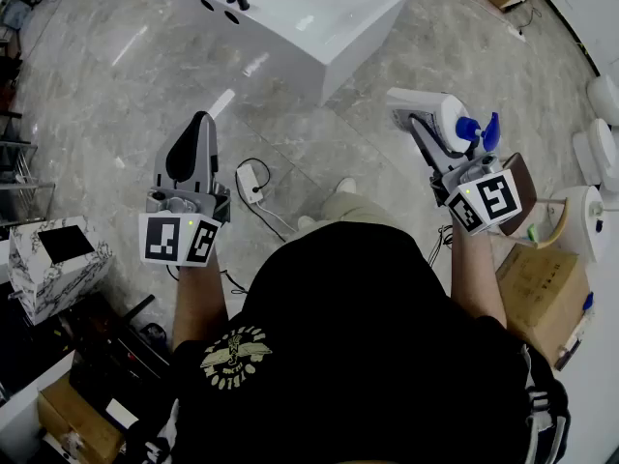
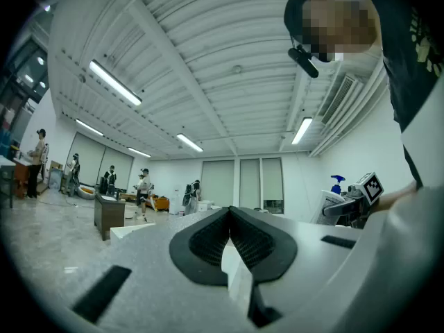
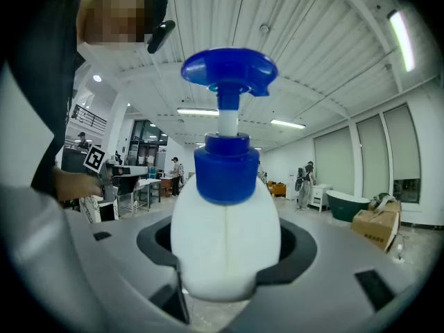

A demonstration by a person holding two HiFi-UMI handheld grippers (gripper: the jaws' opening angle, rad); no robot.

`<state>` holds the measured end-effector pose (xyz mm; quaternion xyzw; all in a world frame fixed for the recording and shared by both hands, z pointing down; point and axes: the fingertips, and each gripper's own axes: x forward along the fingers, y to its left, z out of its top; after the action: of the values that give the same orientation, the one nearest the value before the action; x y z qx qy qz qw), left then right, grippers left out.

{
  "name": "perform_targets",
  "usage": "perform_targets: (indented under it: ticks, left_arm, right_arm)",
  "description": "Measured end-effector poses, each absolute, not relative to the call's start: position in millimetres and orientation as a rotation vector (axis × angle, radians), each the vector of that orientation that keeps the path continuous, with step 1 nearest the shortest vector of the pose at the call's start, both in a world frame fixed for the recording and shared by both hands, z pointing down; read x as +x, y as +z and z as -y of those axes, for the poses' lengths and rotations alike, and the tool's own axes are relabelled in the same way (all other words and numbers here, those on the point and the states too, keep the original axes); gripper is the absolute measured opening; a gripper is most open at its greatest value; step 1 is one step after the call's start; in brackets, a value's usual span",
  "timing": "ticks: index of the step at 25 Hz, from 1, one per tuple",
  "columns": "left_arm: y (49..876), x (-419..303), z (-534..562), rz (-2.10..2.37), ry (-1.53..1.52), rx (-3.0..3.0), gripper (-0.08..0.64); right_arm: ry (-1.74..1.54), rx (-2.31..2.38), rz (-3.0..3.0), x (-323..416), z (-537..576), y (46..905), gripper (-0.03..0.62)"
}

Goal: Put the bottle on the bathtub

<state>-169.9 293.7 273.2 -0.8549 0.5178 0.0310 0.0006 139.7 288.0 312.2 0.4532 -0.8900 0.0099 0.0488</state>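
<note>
The right gripper (image 1: 435, 126) is clamped on the bottle (image 3: 225, 234), its jaws spread wide round the white belly below the blue collar, so the bottle rides upright in the grip with the pump head (image 3: 229, 69) above. The body looks like smooth, rounded plastic: probably stiff enough to squeeze firmly, but likely to slip if held loosely. How full it is cannot be told through the opaque wall. The widest part of the belly seems the sound place to hold. The pump stem looks thin and likely gives, so it is a poor handle.

Off to that gripper's left, the left gripper (image 1: 198, 129) has its jaws together and carries nothing.

Below both lies a grey, glossy stone floor (image 1: 126, 95) with a cable and adapter (image 1: 253, 184). The white bathtub (image 1: 363, 42) stands ahead and to the left of the right gripper, well apart. Its flat rim looks hard and slick. A cardboard box (image 1: 542, 293) sits behind on the right.
</note>
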Motion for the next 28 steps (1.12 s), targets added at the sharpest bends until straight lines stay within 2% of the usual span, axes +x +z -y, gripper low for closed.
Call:
perform_targets:
  ticks: [17,28]
  left_arm:
    - [264.0,-92.8,-197.4,-1.644,0.004,-2.663,0.008]
    - [268.2,-71.6,-185.8,-1.718,-0.026,-2.619,0.008]
  right_arm:
    - [0.101,1.287,2.819,192.4,-190.9,320.0,0.264]
    - [0.128,1.238,2.873,225.5,-157.4,325.2,0.264]
